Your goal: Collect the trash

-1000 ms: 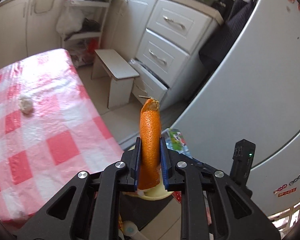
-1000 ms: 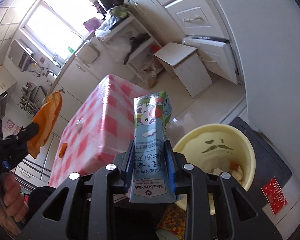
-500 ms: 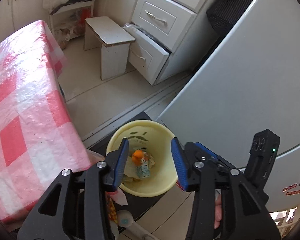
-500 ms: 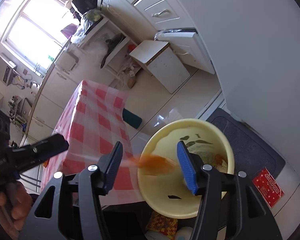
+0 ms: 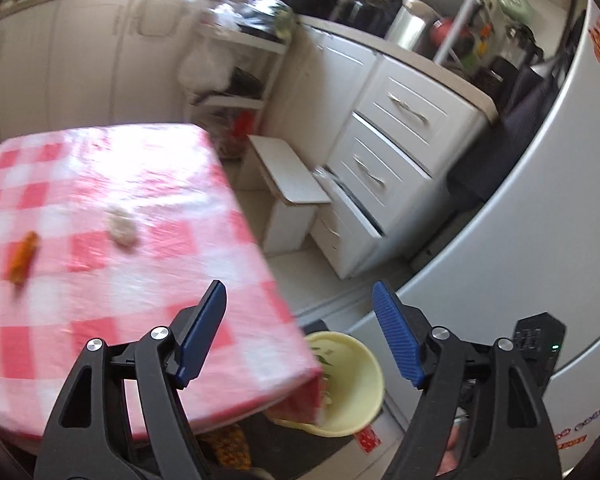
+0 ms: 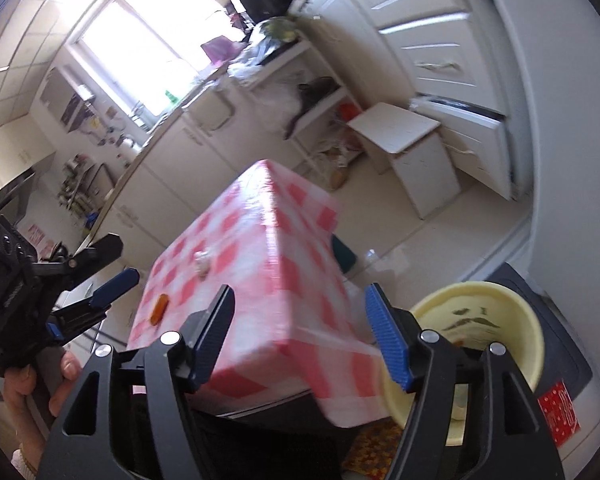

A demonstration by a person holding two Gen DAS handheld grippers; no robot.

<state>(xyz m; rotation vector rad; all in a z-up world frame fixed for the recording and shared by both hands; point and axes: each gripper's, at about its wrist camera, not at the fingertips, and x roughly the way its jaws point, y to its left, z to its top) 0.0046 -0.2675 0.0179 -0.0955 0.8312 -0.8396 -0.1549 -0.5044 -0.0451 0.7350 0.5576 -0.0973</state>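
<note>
Both grippers are spread wide and carry nothing: the left gripper (image 5: 298, 336) hangs over the near edge of the desk (image 5: 100, 184), and the right gripper (image 6: 300, 334) hangs off the desk's near corner, with the yellow bin (image 6: 528, 320) just below and to its right. The trash left to collect lies on the desk ahead and to the left of the left gripper: a strip of orange peel (image 5: 22, 256) far out to the left, and a crumpled pale wad (image 5: 121, 229), probably tissue, nearer the middle. Both show again in the right view, the peel (image 6: 159, 308) ahead-left of the right gripper and the wad (image 6: 201, 259) beyond it. The peel looks light, leathery and curled, likely a little limp; pinching across its narrow width near the middle should hold it. The wad looks very light and soft, so it will squash and can be taken anywhere on its bulk. The desk's red-and-white checked cover appears glossy, likely plastic, so either piece may slide if nudged. The bin is smooth plastic with a round, open rim.
</note>
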